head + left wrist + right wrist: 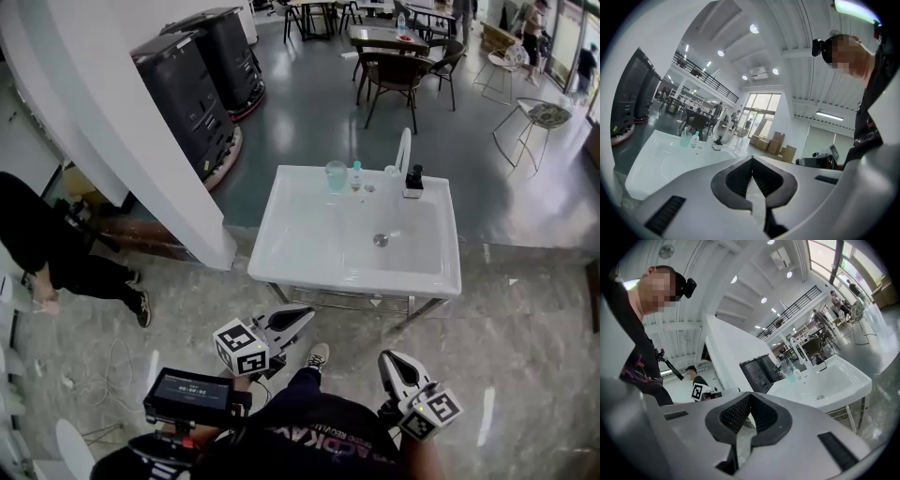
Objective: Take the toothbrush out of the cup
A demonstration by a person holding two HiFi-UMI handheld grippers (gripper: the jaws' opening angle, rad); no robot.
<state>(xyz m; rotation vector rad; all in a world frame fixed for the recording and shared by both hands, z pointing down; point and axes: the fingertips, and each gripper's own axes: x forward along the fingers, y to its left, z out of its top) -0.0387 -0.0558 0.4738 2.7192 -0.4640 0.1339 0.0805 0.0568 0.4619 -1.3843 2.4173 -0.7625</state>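
Head view: a white sink (281, 234) stands on the grey floor ahead of the person. The cup (336, 175), pale and see-through, is set on the sink's back ledge, with a small bottle (356, 176) just beside it and the faucet (403, 150) further to the right. The toothbrush cannot be made out at this size. The left gripper (307, 313) and right gripper (388, 357) are both held low, near the person's body and well apart from the sink. Neither is anywhere near the cup.

Left gripper view: the jaws are seen drawn together at their tips, with nothing between them. The cup (685, 140) appears small on the far ledge of the sink (661, 159). A thin shape seems to rise from it, judged likely to be the toothbrush, though it is too small for certainty.

Right gripper view: the jaws are likewise closed tip to tip and empty. The cup (791, 377) is seen far off on the sink (834, 385), beside the small bottle.

Assessment: no step of the task is judged to have been done. The approach to the sink, the opening of a claw, the grasp on the toothbrush and its lifting out of the cup all remain.
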